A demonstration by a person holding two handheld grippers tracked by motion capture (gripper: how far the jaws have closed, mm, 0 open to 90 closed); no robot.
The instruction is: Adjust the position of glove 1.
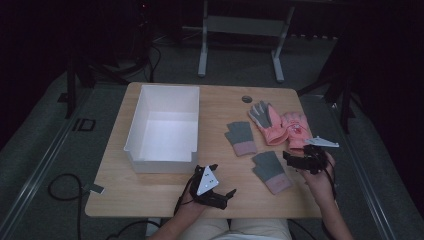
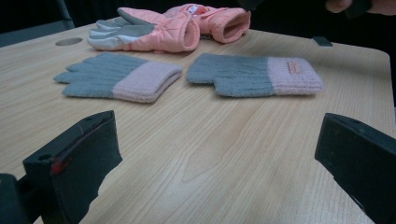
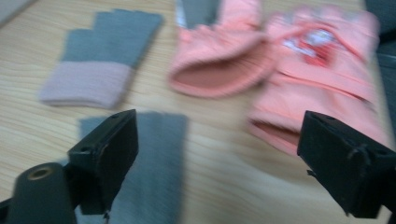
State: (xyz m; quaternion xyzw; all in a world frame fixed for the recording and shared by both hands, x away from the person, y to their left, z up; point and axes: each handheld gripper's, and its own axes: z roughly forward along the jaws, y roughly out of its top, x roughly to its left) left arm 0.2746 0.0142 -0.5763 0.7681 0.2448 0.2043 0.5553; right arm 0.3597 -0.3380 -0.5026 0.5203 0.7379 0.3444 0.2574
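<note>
The wooden desk (image 1: 165,192) carries everything, with grey floor around it. Its largest load is a white open bin (image 1: 165,127) on the left half, nothing visible inside it.

To the right of the bin lie four gloves. Two are padded pink gloves at the far right: one pink glove with a grey palm (image 1: 266,121) lies palm up, and the second pink glove (image 1: 296,129) lies just beside it on the right, touching or overlapping it. In the left gripper view the pair sits at the far side of the desk, cuffs open toward the camera (image 2: 154,29).

Nearer the person lie two knitted grey gloves with pale pink cuffs. The far grey glove (image 1: 240,137) lies near the middle of the desk; the near grey glove (image 1: 270,171) lies nearer the front edge, apart from it, its cuff pointing toward the person.

The right gripper (image 1: 291,160) hovers just right of the near grey glove, jaws spread wide and holding nothing; its own view shows that glove (image 3: 154,163) under the left jaw and a pink glove beneath the right one.

The left gripper (image 1: 226,196) rests low near the front edge, jaws parted and empty, pointing toward the grey gloves.
</note>
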